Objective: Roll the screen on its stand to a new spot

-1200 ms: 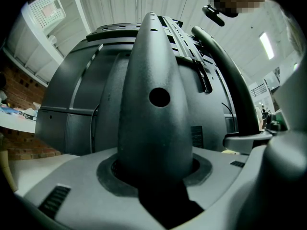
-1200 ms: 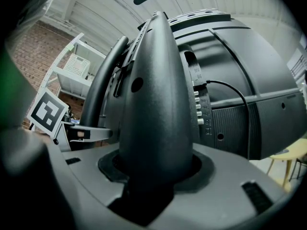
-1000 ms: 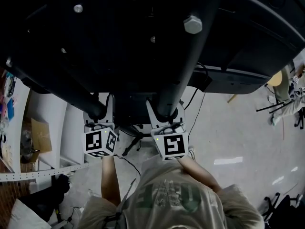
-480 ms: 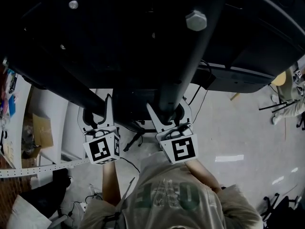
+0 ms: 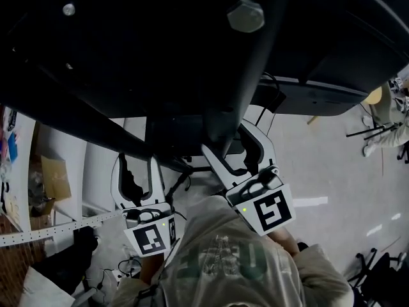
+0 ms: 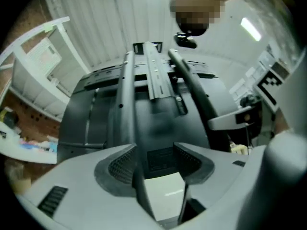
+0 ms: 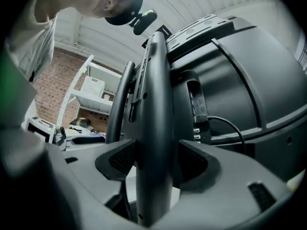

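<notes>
The dark back of the screen point(image 5: 160, 43) fills the top of the head view, with two dark stand posts running down it. My left gripper point(image 5: 135, 165) is at the lower end of the left post point(image 5: 77, 117). In the left gripper view that post point(image 6: 127, 104) passes between the jaws, close to the left pad, with a gap to the right pad; the jaws are closing. My right gripper point(image 5: 227, 138) straddles the right post point(image 5: 246, 75). The jaws are opening, and the post point(image 7: 156, 104) sits loosely between them. A cable plugs into the screen's back point(image 7: 240, 80).
White shelving point(image 5: 64, 165) with a cardboard box point(image 5: 48, 178) stands at the left, and a perforated white rail point(image 5: 51, 230) runs below it. Cables point(image 5: 182, 178) trail on the grey floor under the stand. A chair point(image 5: 377, 107) is at the far right.
Both grippers have slid back down the posts toward the person, and their jaws stand wider than a second ago. The screen now sits higher and closer in the head view.
</notes>
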`<state>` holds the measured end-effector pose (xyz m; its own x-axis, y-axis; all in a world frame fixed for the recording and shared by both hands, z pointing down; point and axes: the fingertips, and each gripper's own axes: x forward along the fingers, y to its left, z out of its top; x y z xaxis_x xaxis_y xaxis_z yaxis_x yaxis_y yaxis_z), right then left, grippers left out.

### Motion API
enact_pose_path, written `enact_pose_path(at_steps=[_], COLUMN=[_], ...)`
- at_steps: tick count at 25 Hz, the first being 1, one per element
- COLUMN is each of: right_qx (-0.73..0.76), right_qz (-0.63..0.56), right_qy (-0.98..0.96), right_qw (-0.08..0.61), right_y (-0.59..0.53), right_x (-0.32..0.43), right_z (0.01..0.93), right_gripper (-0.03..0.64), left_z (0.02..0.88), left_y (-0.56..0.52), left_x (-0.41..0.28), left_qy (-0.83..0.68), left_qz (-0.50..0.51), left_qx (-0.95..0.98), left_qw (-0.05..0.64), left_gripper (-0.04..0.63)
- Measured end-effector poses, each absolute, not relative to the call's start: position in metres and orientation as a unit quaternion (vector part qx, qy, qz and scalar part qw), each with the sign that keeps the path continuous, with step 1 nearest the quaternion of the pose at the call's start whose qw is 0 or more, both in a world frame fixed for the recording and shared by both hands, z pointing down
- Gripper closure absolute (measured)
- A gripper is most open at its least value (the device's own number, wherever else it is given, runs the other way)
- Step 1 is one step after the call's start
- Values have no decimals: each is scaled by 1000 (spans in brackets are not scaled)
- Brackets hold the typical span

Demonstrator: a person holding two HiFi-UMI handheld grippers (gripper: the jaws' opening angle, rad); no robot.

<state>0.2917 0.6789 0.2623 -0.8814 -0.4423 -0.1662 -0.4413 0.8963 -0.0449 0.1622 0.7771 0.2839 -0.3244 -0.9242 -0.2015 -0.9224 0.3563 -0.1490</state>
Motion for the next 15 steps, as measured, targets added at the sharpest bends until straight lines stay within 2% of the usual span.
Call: enact_pose_path(at_steps=[3, 6, 7, 11, 13, 15], right_qx=[-237, -238, -238, -251, -274, -314], right_qz=[17, 17, 11, 7, 13, 10], right_qy=[967, 965, 964, 959, 952, 942], right_qw=[94, 110, 116, 129, 139, 116], right_y=[678, 681, 685, 695, 687, 671], right_x=[304, 311, 312, 323, 337, 352], right_z=[253, 251, 252, 253, 252, 268], right_gripper=[356, 362, 383, 480, 561, 568], left_z=[298, 297, 294, 291, 295, 302], left_y=[751, 734, 730, 719, 715, 713], left_x=[189, 195, 197, 209, 212, 213], left_qy=[777, 767, 765, 751, 747, 743], left_qz=[-60, -32, -25, -22, -26, -36], left_qx=[-615, -634, -637, -654, -659, -663], left_qw=[120, 92, 90, 87, 84, 84], left_gripper=[380, 526, 561, 581, 581, 581])
